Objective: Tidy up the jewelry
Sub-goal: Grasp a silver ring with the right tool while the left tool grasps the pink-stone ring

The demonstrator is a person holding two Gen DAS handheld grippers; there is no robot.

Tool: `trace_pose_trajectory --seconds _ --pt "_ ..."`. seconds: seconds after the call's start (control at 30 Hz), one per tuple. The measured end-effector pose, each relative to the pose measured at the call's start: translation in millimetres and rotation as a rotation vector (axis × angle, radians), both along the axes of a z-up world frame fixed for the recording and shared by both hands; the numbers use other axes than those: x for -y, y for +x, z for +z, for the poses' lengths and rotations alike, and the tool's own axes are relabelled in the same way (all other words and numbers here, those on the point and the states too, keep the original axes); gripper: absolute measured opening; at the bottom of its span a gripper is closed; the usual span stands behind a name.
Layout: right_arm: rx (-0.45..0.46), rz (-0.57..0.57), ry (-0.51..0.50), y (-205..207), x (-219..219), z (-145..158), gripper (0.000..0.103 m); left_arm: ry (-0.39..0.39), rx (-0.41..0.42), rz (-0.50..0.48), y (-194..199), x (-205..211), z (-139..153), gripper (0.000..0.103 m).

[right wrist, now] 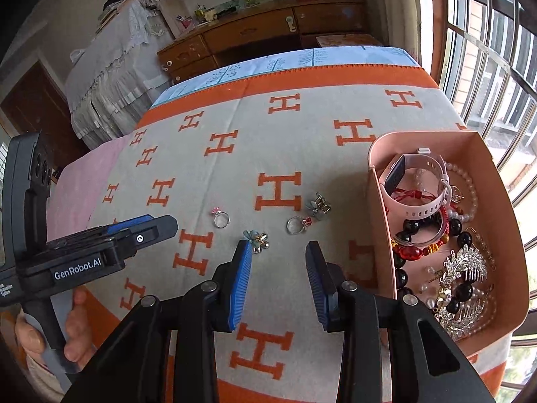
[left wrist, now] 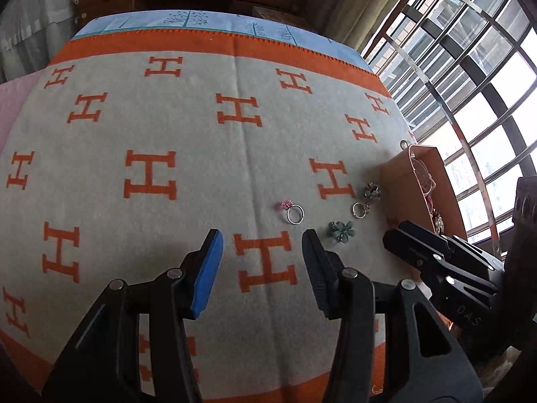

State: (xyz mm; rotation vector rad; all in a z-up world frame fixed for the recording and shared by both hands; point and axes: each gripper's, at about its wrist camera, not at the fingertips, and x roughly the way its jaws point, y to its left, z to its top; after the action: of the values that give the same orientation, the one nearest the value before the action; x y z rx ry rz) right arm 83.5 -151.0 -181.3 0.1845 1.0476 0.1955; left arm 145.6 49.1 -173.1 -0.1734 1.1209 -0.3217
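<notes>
1. The left gripper (left wrist: pixel 261 245) fills the lower frame of its own view, jaws apart over the H-patterned blanket (left wrist: pixel 151 127), nothing between them.
2. The right gripper (right wrist: pixel 278 252) is likewise apart and empty.
3. Just beyond lie a blue flower earring (right wrist: pixel 255 237), a pink-stoned ring (right wrist: pixel 221 217), a red-stoned ring (right wrist: pixel 297 225) and a second flower earring (right wrist: pixel 317 205).
4. At right, the pink box (right wrist: pixel 376 201) holds a watch (right wrist: pixel 416 184), beads and a comb.

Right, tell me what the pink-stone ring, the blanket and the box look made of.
Ring with the pink stone: shiny silver-coloured band, probably metal; whether the stone is glass or plastic cannot be told.
Blanket: soft, matte, fuzzy weave, likely wool or fleece.
Pink box: thin, flat, matte walls with folded corners, apparently cardboard.
</notes>
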Motion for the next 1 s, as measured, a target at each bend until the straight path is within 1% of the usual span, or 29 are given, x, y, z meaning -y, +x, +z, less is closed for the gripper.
trace_pose_trajectory --seconds 0.17,0.23,0.43,0.57,0.67,0.7,0.73,0.87,0.93,1.0 --pt "0.001 -0.009 -0.009 11 -3 -14 0.034 0.045 0.009 -0.028 1 16 -9 0.046" --pt "-0.002 -0.016 -0.012 14 -5 -19 0.032 0.057 0.014 -0.025 3 19 -12 0.046" --pt "0.015 -0.036 -0.040 23 -8 -27 0.024 0.077 0.026 -0.014 10 24 -16 0.046" --pt "0.021 -0.042 -0.060 28 -11 -32 0.022 0.078 0.036 -0.018 12 26 -18 0.046" --pt "0.020 -0.038 -0.082 32 -15 -37 0.016 0.067 0.037 -0.021 14 26 -18 0.046" --pt "0.013 -0.034 -0.091 34 -16 -40 0.011 0.064 0.037 -0.022 15 27 -18 0.046" --pt "0.032 -0.032 -0.106 34 -17 -40 0.008 0.062 0.038 -0.022 15 27 -18 0.046" --pt "0.061 -0.018 -0.154 32 -22 -42 0.002 0.059 0.045 -0.030 15 29 -18 0.046" --pt "0.065 -0.019 -0.150 31 -20 -43 0.002 0.067 0.057 -0.034 16 32 -18 0.046" --pt "0.064 -0.022 -0.141 28 -18 -42 0.001 0.081 0.074 -0.045 16 37 -18 0.042"
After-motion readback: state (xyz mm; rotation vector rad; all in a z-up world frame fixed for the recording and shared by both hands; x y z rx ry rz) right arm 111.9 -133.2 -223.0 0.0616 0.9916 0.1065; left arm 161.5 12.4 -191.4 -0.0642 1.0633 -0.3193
